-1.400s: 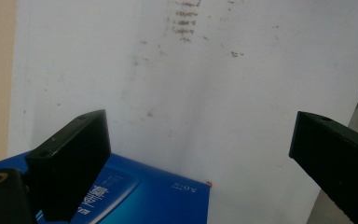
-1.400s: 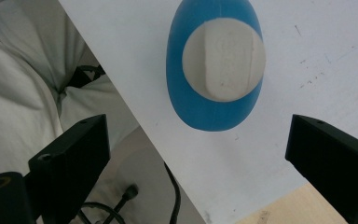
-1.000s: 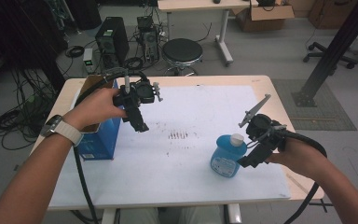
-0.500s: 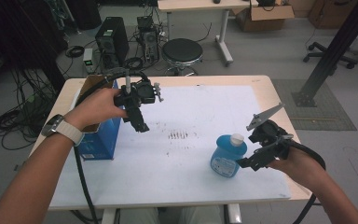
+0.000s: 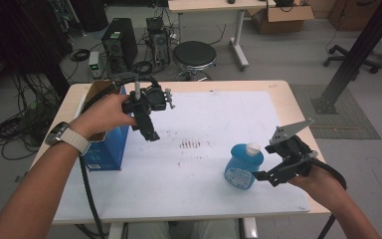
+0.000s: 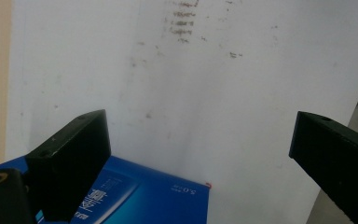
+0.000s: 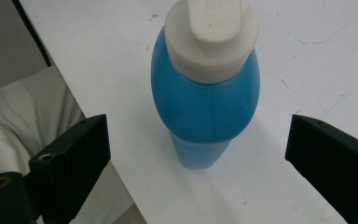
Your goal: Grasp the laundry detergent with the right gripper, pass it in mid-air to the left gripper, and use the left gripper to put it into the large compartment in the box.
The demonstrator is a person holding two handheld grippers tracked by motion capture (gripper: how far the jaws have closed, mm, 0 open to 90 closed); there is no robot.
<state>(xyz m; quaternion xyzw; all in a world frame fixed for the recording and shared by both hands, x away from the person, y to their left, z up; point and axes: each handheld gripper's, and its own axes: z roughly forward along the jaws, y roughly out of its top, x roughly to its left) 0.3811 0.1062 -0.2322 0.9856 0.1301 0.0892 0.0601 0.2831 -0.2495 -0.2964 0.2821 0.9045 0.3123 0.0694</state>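
1. Right gripper, jaws apart, faces upright blue bottle just beside it at nine o'clock.
2. Left gripper, jaws apart, hangs well apart by blue box.

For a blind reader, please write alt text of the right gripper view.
A blue bottle with a white cap stands upright on the white table, ahead of the right gripper, whose two black fingers are wide open and not touching it.
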